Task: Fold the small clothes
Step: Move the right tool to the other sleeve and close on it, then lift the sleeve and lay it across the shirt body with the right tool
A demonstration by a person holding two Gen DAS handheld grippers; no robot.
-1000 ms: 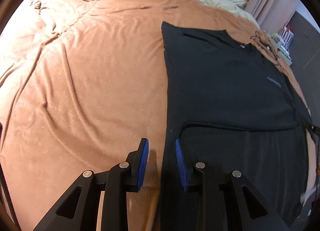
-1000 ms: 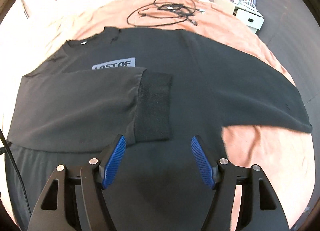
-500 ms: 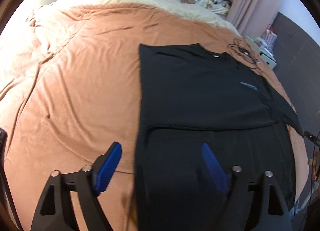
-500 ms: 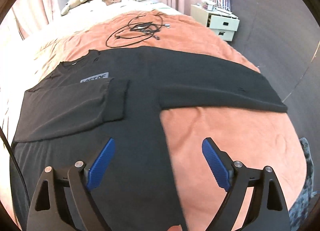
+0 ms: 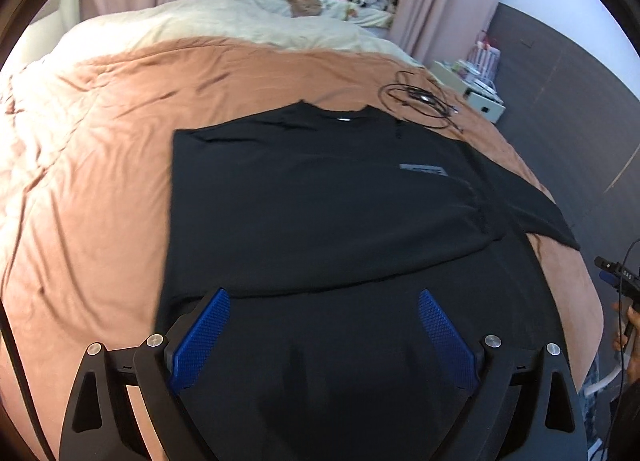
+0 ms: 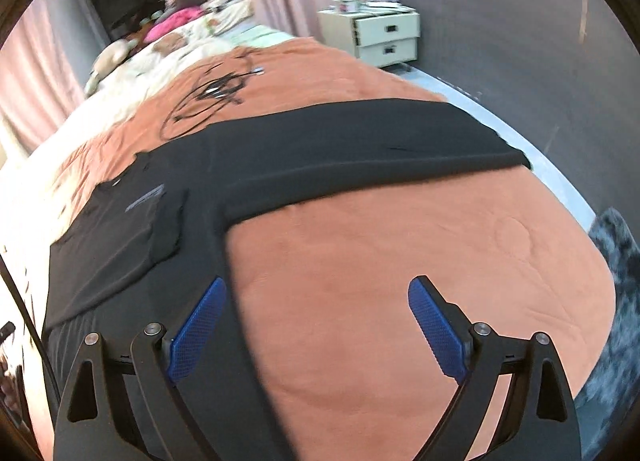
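A black long-sleeved sweatshirt (image 5: 320,197) lies flat on the orange bedspread (image 5: 100,165). Its left sleeve is folded across the chest. Its right sleeve (image 6: 360,141) stretches out straight toward the bed's right edge. A small grey logo (image 5: 422,170) shows near the collar. My left gripper (image 5: 324,325) is open and empty, held above the shirt's lower body. My right gripper (image 6: 316,317) is open and empty, above bare bedspread beside the shirt's right side seam, below the outstretched sleeve.
A tangle of black cable (image 5: 420,101) lies on the bedspread beyond the collar. A cream duvet (image 5: 240,21) with soft toys and pink clothes lies at the head of the bed. A white drawer unit (image 6: 376,37) stands by the dark wall. Pink curtains hang behind.
My left gripper opened from a narrow gap to wide and pulled back over the hem. My right gripper swung right, off the folded cuff to the bedspread beside the shirt.
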